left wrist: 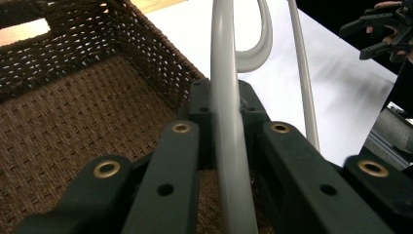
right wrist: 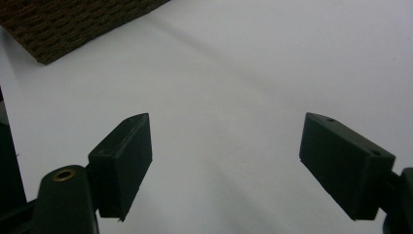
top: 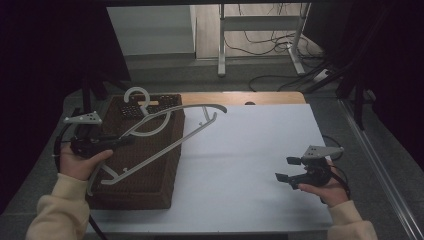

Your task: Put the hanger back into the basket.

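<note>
We are holding a pale grey clothes hanger (top: 165,131) with the left gripper (top: 125,140), whose jaws are clamping tight on one of the hanger's arms. In the left gripper view the curved bar of the hanger (left wrist: 228,126) is running straight up between the two black jaws, which are pressing on it from both sides. The hanger is hanging tilted above the brown woven basket (top: 145,192) at the left side of the table (top: 250,165); its hook is sitting over the basket's far rim, and its other arm is reaching out past the basket's right edge over the white table. We are keeping the right gripper (top: 288,169) low over the table's right part, well apart from hanger and basket. Its jaws are standing wide with nothing between them, and its own view is looking across the bare white surface toward a corner of the basket (right wrist: 73,24).
</note>
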`<state>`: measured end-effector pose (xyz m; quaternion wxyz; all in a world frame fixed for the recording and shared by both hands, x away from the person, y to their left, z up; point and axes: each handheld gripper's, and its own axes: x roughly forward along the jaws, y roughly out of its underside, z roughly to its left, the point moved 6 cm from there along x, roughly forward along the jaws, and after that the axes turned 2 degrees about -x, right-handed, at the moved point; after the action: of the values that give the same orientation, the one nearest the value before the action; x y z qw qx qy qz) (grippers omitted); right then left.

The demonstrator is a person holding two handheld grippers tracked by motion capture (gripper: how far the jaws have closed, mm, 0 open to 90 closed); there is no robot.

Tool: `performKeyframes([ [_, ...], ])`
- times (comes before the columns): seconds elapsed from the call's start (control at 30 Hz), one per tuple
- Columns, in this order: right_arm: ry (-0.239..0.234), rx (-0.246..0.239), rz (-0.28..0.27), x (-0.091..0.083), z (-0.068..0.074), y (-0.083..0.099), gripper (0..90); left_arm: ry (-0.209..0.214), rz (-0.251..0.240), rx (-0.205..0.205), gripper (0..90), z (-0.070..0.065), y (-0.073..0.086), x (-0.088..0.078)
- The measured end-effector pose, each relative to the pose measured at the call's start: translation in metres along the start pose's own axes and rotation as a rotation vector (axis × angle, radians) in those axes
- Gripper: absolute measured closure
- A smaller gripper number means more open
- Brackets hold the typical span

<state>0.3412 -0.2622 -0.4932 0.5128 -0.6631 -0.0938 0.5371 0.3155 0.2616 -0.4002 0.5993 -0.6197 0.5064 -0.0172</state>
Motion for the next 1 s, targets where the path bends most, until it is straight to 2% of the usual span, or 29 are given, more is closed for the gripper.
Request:
performKeyframes([
  [0.2,-0.001,-0.008,0.012,0.002,0.0,0.001,19.3,-0.014,-0.008,-0.021,81.7,0.013,0.005,-0.005],
  [0.5,0.0,-0.006,0.03,0.004,-0.001,0.004,19.3,-0.085,-0.037,-0.074,81.7,0.041,0.014,-0.017],
  [0.67,-0.001,-0.009,0.036,0.005,0.0,0.004,19.3,-0.122,-0.036,-0.095,81.6,0.058,0.018,-0.019],
  [0.77,0.001,-0.013,0.041,0.006,0.0,0.005,19.3,-0.146,-0.051,-0.107,81.6,0.065,0.019,-0.02],
  [1.0,0.004,-0.008,0.036,0.004,0.0,0.004,19.1,-0.172,-0.067,-0.126,81.6,0.078,0.023,-0.023],
])
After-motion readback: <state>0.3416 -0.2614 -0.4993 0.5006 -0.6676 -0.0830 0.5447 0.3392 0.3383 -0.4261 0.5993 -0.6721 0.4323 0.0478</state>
